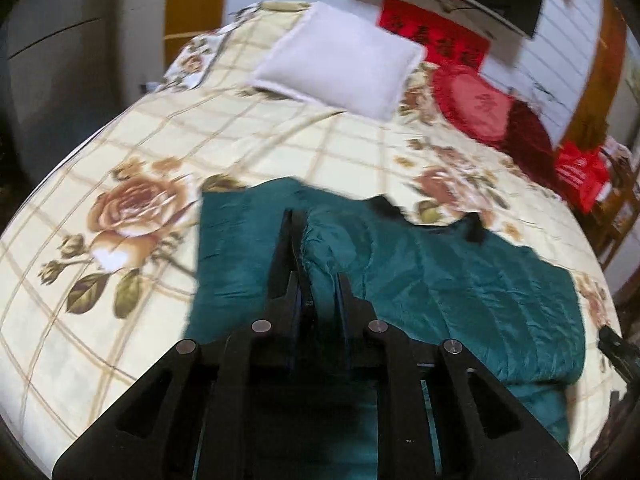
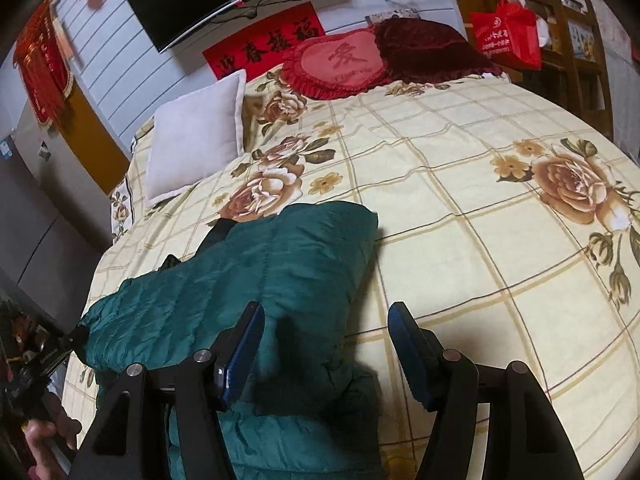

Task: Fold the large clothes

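On the bed (image 2: 460, 208), spread with a cream quilt cover printed in a tan grid and big brown roses, lies a teal puffer jacket (image 2: 256, 280), its shiny quilted fabric stitched in soft channels and partly folded over itself. It sits near the bed's near edge, with dark lining showing at the collar toward the pillows. The left gripper (image 1: 298, 220) has its black jaws pressed together, clamped on a raised pleat of the teal jacket fabric, which bunches up between them. The right gripper (image 2: 326, 316) holds its jaws apart, blue-padded fingers (image 2: 248, 344) either side of open space; the left pad hangs over the jacket's near fold and the right one over bare quilt cover, and whether either touches cannot be told. Toward the bed's far edge, by the wall, rest a plain white square pillow (image 2: 196, 140), a frilled red heart-shaped cushion (image 2: 340, 62) and a dark maroon velvet cushion (image 2: 428, 50). A hand (image 2: 44, 436) shows at the lower left corner of the right wrist view.
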Demonstrator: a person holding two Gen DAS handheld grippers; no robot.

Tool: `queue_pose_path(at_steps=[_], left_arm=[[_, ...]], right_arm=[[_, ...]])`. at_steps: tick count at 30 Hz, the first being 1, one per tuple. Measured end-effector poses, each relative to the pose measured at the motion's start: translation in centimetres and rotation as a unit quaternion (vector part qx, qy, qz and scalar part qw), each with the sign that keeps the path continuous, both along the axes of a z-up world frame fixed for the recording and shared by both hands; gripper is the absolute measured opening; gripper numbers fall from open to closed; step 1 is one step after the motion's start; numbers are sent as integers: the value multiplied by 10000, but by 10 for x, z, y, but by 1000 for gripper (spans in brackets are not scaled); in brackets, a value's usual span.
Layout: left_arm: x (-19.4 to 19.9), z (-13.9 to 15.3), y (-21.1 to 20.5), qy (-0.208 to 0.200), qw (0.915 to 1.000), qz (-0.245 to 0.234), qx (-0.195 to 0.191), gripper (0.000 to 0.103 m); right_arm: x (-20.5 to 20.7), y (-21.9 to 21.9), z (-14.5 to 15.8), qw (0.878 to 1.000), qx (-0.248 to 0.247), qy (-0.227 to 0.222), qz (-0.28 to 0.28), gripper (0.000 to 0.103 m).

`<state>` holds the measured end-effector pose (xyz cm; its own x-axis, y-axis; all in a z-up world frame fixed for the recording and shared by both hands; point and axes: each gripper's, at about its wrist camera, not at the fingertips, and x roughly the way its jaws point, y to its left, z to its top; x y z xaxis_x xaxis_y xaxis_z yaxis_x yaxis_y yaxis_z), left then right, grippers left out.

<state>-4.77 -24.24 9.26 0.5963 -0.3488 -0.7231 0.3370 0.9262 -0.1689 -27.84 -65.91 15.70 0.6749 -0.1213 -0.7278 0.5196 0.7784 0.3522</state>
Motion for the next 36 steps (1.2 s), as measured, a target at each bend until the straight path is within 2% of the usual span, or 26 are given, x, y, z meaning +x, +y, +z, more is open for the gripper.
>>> queue_pose_path(at_steps=[2,5,10,12,13,14,15,16,17,18,22,25,27,30,32,34,36], left_arm=[[8,-8,10,76,9998,184,39,14],[15,-20,15,338,9994,68,-27,14],[11,-16,35,883,9939,110,-649,16],[5,-5,39,770,9947,157,-670,20],[0,3,41,589,9960,196,-650,23],[-4,9,42,435,9967,222,-651,26],[-5,14,40,332,9970,225,-658,40],[-6,19,37,220,9973,196,-667,59],[-6,22,34,126,9976,165,-660,65],[-6,24,30,17,9978,165,-648,65],[8,19,11,-117,9990,126,-408,65],[30,-11,-14,190,9991,167,347,65],[42,-33,-25,383,9972,124,627,66],[46,-49,-30,284,9976,57,622,74],[46,-51,-31,274,9977,55,622,75],[46,-52,-28,300,9979,26,566,75],[45,-53,-25,297,9981,-55,533,75]], right_arm=[[4,3,-1,10000,-35,-10,65,62],[12,9,-5,9998,-19,31,181,62],[22,23,-5,9990,-115,78,433,62],[25,31,-3,9982,-141,86,573,62],[28,35,-2,9975,-118,106,689,62],[31,39,-2,9969,-99,121,777,62],[36,42,-1,9964,-95,124,837,62],[40,44,-1,9963,-94,131,839,62],[46,46,-2,9964,-66,153,829,62],[51,48,-3,9962,-35,167,854,62],[85,54,-9,9941,-333,435,932,62],[105,47,-21,9937,-401,661,808,62],[117,43,-36,9920,-479,865,782,62],[127,41,-56,9895,-667,1024,766,69],[128,42,-59,9883,-829,1056,729,71],[127,44,-50,9864,-862,1201,722,71],[119,50,-33,9873,-916,1119,663,71]])
